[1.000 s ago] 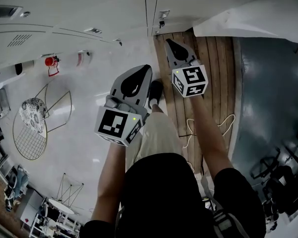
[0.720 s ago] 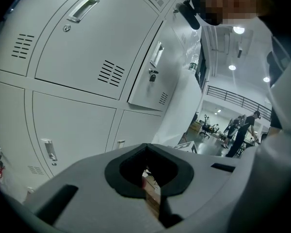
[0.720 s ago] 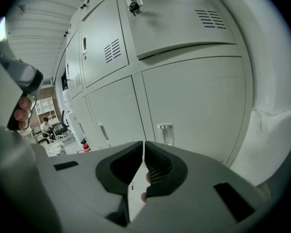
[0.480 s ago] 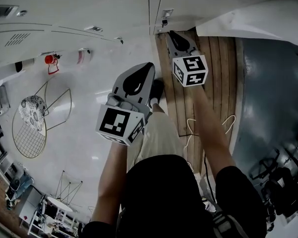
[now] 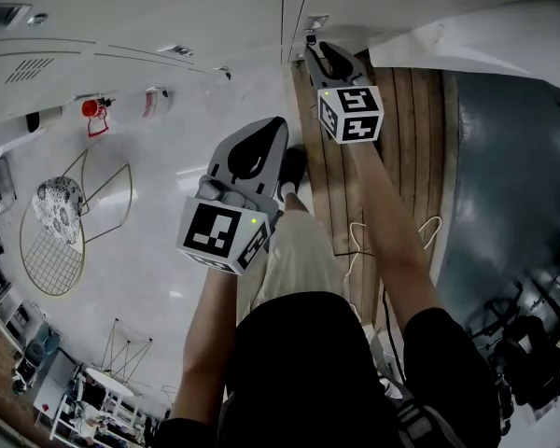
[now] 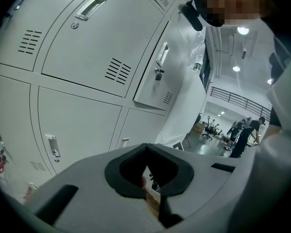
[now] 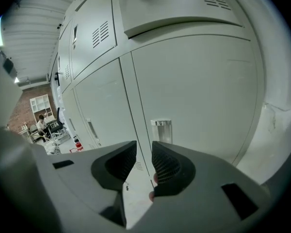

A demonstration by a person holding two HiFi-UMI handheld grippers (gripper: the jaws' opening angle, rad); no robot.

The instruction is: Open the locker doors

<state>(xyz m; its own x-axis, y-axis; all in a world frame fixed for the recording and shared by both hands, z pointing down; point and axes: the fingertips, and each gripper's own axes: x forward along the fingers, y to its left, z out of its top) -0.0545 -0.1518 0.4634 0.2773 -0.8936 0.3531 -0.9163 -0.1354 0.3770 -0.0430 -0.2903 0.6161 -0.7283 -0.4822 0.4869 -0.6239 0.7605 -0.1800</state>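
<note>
While the left gripper [image 5: 273, 131] hangs over the pale floor [image 5: 168, 185] with its jaws pressed together on nothing, the right gripper [image 5: 311, 52] is held close to the foot of the grey lockers [image 5: 121, 26], above a strip of wooden boards [image 5: 406, 147]. Its jaws have just been opening and now stand spread with a clear gap; nothing sits between them. Seen from the right gripper view, the right gripper [image 7: 144, 147] points at the seam between two lower doors. A small upright metal handle [image 7: 161, 128] on the lower door [image 7: 203, 86] right of that seam shows just above the right jaw, near but not touched. That door lies flush and closed. Above it an upper door [image 7: 179, 6] tilts out of line with its neighbours (ajar, as far as can be seen). Seen from the left gripper view, the left gripper [image 6: 146, 149] has its tips meeting and faces the lower row, where another handle [image 6: 52, 146] stands on a closed door, well apart from the jaws. Off to the left on the floor lie a red object [image 5: 95, 115] by the lockers and a round wire frame [image 5: 61, 241].
</note>
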